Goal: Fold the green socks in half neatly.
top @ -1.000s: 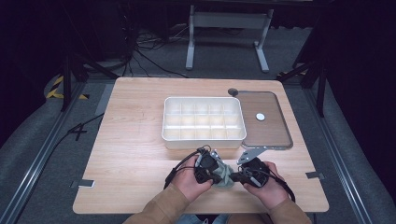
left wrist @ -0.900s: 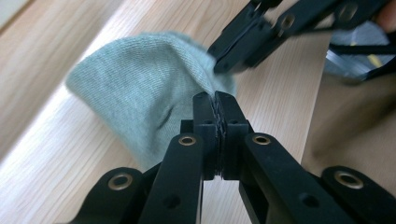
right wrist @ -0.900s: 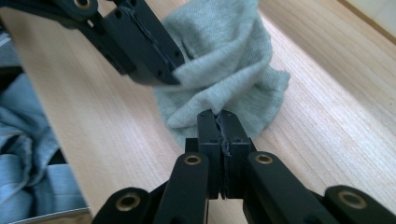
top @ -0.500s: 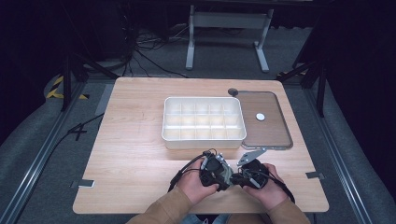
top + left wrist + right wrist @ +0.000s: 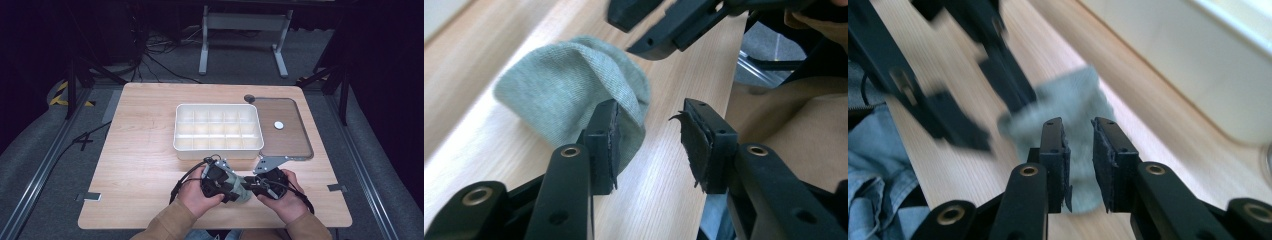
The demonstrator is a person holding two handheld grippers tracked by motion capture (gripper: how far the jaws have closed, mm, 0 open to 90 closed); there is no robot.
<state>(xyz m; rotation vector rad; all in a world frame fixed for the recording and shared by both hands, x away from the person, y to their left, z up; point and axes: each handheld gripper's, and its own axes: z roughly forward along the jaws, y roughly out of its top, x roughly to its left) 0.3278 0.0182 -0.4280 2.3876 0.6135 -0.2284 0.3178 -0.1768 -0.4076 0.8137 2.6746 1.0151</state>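
Work on a small grey-green knitted cloth (image 5: 569,100) looks barely begun. The left hand-held gripper (image 5: 649,137) stands with its jaws well apart, one pad pressed against the near edge of the cloth, the other over bare wood, so nothing is clamped. The right hand-held gripper (image 5: 1079,150) has its jaws open by a narrow gap above the cloth's near end, and nothing sits between the pads. The cloth lies loosely humped on the desk (image 5: 135,165) near its front edge, between the two tools, which point at each other from either side. Just beyond it stands a white compartment tray (image 5: 218,127), every cell empty, with a clear flat lid (image 5: 292,135) lying beside it on the right. By the look of things, a firm grip on the cloth and whatever folding or placing follows are all still to come.

Compared with a second ago, both hands have drawn back toward the person's edge of the desk, away from the tray, and the left tool has turned to face the right one more squarely.
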